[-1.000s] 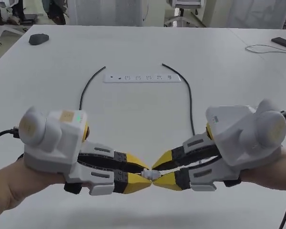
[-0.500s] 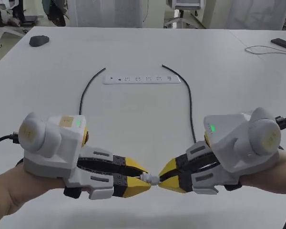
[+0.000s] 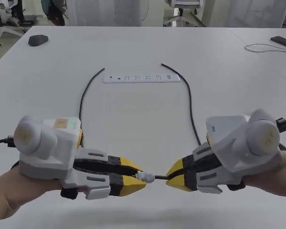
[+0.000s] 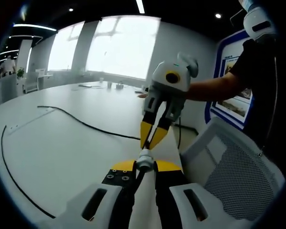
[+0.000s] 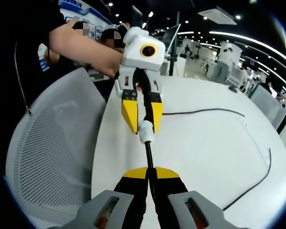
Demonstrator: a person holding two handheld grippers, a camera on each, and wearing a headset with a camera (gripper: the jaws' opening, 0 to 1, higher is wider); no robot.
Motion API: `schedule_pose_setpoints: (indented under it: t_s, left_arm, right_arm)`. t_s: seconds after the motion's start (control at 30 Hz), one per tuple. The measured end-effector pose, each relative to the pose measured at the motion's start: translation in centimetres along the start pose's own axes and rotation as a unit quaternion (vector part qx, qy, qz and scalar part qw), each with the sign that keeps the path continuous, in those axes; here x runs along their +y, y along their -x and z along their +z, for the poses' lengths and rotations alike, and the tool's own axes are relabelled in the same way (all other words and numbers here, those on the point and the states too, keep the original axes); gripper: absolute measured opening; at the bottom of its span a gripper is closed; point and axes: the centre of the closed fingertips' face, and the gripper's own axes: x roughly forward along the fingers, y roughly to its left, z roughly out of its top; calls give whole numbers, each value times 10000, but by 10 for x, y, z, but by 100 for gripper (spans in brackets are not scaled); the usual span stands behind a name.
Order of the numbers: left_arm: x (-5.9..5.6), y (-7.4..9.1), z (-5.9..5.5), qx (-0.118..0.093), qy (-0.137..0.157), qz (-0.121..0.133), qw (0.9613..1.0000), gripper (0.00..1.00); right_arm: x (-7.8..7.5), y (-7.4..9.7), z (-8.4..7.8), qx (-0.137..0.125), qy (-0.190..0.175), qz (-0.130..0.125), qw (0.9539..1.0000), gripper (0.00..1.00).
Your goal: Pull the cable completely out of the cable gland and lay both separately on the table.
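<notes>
A small white cable gland (image 3: 142, 176) is held just above the near table edge, with my left gripper (image 3: 139, 177) shut on it. A short stretch of black cable (image 3: 160, 177) comes out of the gland into my right gripper (image 3: 170, 178), which is shut on the cable. Beyond the right gripper the cable runs up the table (image 3: 190, 105) toward the power strip. In the left gripper view the gland (image 4: 144, 160) sits between my yellow tips, facing the right gripper (image 4: 152, 138). In the right gripper view the cable (image 5: 148, 155) leads to the gland (image 5: 146, 131) in the left gripper (image 5: 143, 125).
A white power strip (image 3: 138, 78) lies mid-table. Another black cable (image 3: 86, 90) curves down the left side. A dark mouse (image 3: 38, 39) sits far left; a thin grey wire (image 3: 262, 47) and a dark flat object (image 3: 283, 43) lie far right. A mesh chair (image 5: 52, 152) stands beside the table.
The two grippers have drawn apart sideways. A short length of black cable now shows between the gland and the right gripper, where the tips nearly touched before.
</notes>
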Motion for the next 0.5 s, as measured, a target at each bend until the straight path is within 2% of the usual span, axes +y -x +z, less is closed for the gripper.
schedule_pose_setpoints:
  t_s: [0.1, 0.17, 0.2, 0.3, 0.43, 0.5]
  left_arm:
    - [1, 1, -1, 20, 2, 39, 10000, 14]
    - [5, 3, -3, 71, -61, 118, 9999, 14]
    - [6, 5, -3, 34, 15, 127, 9999, 14]
    - [10, 10, -6, 70, -1, 190, 9998, 14]
    - [11, 11, -8, 90, 18, 216, 9997, 14]
    - [12, 11, -11, 150, 36, 232, 9996, 14]
  right_arm:
    - [-6, 4, -11, 167, -80, -143, 9997, 0]
    - [-14, 7, -23, 350, -84, -347, 9987, 0]
    - [-15, 8, -25, 377, -112, -356, 9986, 0]
    - [-21, 14, -40, 467, -379, -474, 9971, 0]
    - [-23, 18, -52, 551, -495, -530, 9958, 0]
    - [-26, 19, -62, 715, -530, -622, 9941, 0]
